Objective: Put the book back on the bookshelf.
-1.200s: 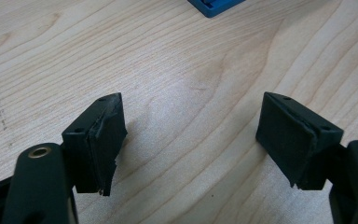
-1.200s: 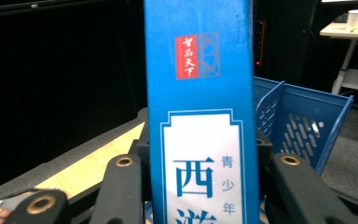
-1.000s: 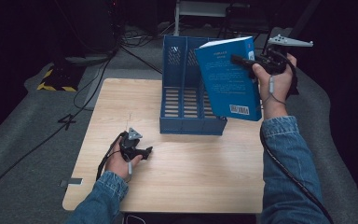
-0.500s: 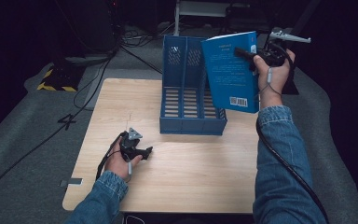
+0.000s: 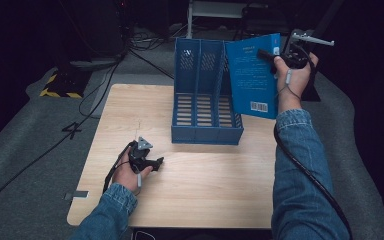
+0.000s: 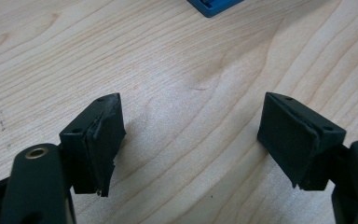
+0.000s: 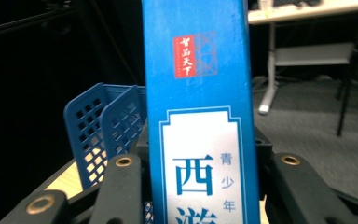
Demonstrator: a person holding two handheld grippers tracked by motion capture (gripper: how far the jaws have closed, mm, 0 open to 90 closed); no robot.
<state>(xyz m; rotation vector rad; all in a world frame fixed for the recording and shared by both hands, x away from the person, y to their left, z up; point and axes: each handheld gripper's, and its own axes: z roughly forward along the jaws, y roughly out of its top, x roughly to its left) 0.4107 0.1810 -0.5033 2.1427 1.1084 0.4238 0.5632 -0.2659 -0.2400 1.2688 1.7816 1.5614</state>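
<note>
Book swung upright over the rack's right end

Our right gripper clamps the blue book, earlier tilted, above the tabletop's far right edge by the file rack; left gripper unmoved, jaws apart, near the front-left.

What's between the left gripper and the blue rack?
Nothing but bare table. In the high view, only wood runs from the left gripper to the rack.
</note>
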